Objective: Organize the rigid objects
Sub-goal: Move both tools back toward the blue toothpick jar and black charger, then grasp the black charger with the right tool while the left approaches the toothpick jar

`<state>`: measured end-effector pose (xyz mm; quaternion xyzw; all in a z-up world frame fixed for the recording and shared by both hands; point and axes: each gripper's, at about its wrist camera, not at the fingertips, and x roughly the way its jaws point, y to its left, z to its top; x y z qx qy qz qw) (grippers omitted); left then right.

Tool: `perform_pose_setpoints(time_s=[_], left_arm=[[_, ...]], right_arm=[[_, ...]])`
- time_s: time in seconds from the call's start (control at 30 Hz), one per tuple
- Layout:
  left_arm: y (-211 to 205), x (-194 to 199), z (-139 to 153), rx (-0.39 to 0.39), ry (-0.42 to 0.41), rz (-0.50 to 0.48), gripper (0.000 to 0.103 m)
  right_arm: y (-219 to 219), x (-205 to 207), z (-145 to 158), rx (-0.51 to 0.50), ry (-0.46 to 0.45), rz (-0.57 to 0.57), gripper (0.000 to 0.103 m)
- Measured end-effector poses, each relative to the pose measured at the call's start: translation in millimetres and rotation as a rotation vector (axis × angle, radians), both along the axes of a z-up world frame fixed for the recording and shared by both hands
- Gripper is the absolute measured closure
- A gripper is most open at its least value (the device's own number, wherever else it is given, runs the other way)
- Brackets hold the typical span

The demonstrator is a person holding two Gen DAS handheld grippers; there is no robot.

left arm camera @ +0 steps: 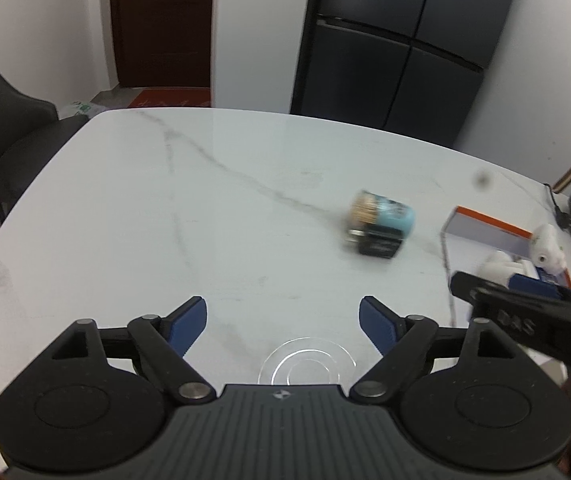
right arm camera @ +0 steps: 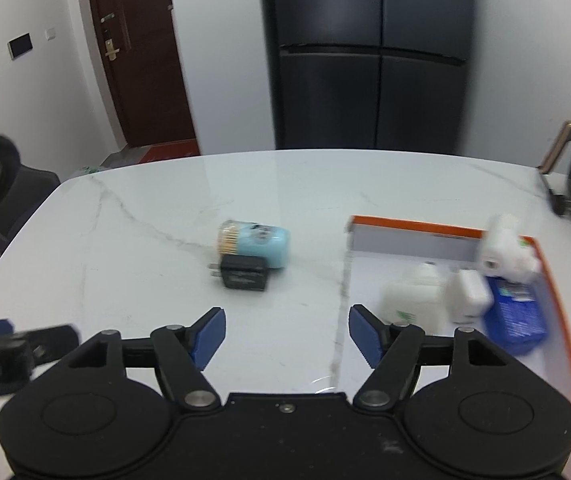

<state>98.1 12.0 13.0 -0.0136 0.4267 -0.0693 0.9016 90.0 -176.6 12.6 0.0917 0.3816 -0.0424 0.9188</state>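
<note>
A light blue toothpick jar (left arm camera: pixel 383 212) lies on its side on the white marble table (left arm camera: pixel 165 220), touching a black plug adapter (left arm camera: pixel 377 242) in front of it. Both also show in the right wrist view, the jar (right arm camera: pixel 255 242) and the adapter (right arm camera: pixel 243 274). An orange-rimmed open box (right arm camera: pixel 417 226) at the right holds white items (right arm camera: pixel 413 298) and a blue pack (right arm camera: pixel 515 314). My left gripper (left arm camera: pixel 283 318) is open and empty above the table. My right gripper (right arm camera: pixel 287 334) is open and empty, near the box's left edge.
A black fridge (right arm camera: pixel 369 52) stands behind the table. A dark chair (left arm camera: pixel 1 128) sits at the left, a brown door (left arm camera: pixel 161 20) beyond. A dark appliance with a brass handle (right arm camera: pixel 565 148) stands at the far right. The box shows in the left wrist view (left arm camera: pixel 489 226).
</note>
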Motion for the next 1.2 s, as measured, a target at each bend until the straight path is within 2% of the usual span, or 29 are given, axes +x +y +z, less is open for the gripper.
perform_pose_setpoints(time_s=[0.2,0.33,0.63,0.7,0.8,0.9,0.97,1.2], left_arm=[[33.9,8.3,-6.0,-0.001,0.013,0.025,0.017],[51.7,13.6,-13.0,-0.011,0.031,0.045,0.016],[70.3,29.3,-26.1,-0.01,0.067,0.038,0.016],[69.8,33.1,-27.5,-0.012,0.067,0.033,0.016],[65.5,39.7,-29.6,-0.014,0.068,0.019,0.016],[57.5,46.4,-30.1,-0.022,0.058,-0.005,0.016],[48.0,52.7,-29.1,-0.029,0.054,-0.025,0.015],[-14.1,79.6,-26.3,-0.067,0.01,-0.148,0.003]], right_arm=[[29.2,54.0,-34.8,0.0,0.035,0.036,0.02],[36.9,86.2,-57.6,0.029,0.06,0.017,0.02],[46.3,125.1,-89.1,-0.006,0.077,-0.012,0.02],[44.6,124.5,-92.2,-0.013,0.063,-0.023,0.03],[39.9,117.8,-90.7,0.022,0.062,-0.028,0.03],[36.2,107.2,-84.1,-0.003,0.066,-0.048,0.03],[30.1,94.4,-74.6,0.016,0.058,-0.068,0.03],[-3.2,28.0,-31.6,0.036,-0.017,-0.129,0.03]])
